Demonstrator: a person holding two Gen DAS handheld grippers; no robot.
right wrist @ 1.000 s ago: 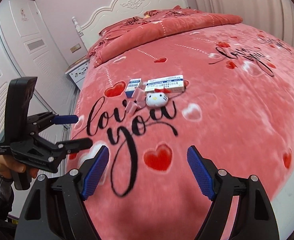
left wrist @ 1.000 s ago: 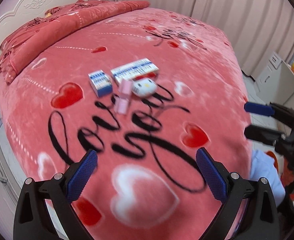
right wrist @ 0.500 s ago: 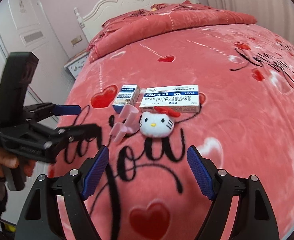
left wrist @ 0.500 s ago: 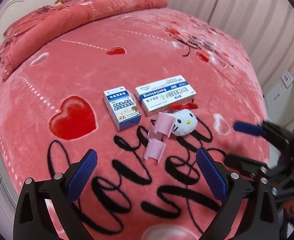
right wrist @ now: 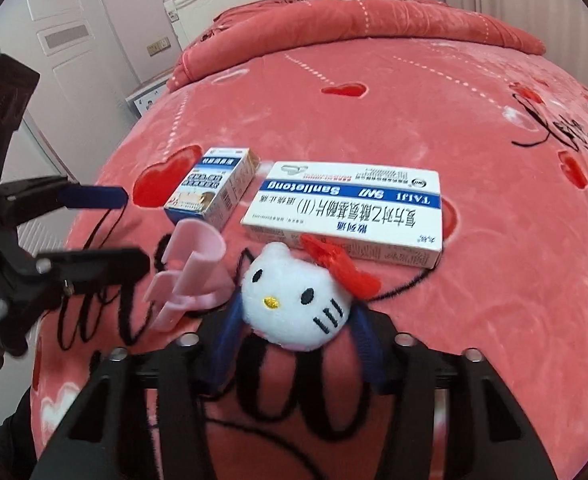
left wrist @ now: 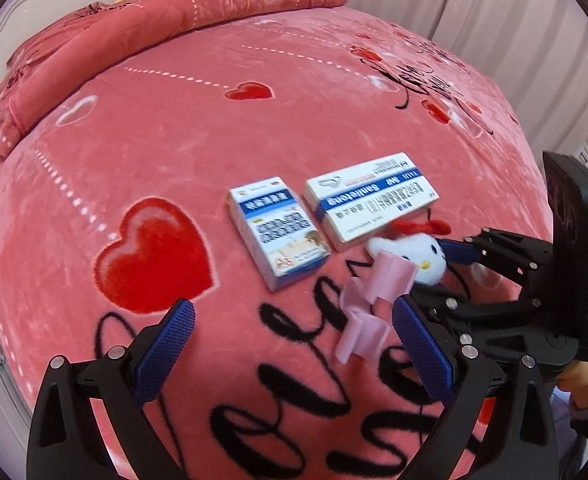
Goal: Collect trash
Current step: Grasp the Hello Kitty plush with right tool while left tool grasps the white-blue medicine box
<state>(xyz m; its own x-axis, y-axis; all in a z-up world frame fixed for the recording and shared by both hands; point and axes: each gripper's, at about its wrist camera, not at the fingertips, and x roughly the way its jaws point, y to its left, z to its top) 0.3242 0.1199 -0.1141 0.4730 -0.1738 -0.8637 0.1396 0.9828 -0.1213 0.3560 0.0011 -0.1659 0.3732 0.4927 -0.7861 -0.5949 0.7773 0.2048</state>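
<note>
In the right wrist view the right gripper (right wrist: 294, 340) has its blue pads blurred and partly hidden behind a white Hello Kitty plush head (right wrist: 294, 300), one pad at each side of it; the jaws look closed in against the toy, though the blur leaves actual contact uncertain. The plush has a red bow, black eyes, a yellow nose and whisker marks, and sits on the pink heart-print blanket (right wrist: 474, 100), just in front of the larger white-and-blue medicine box (right wrist: 346, 212). A smaller medicine box (right wrist: 211, 190) lies to its left. A curled pink plastic clip (right wrist: 189, 268) lies just left of the plush. The left gripper (left wrist: 289, 352) hovers wide open over the blanket, empty, its right finger overlapping the right gripper's frame.
</note>
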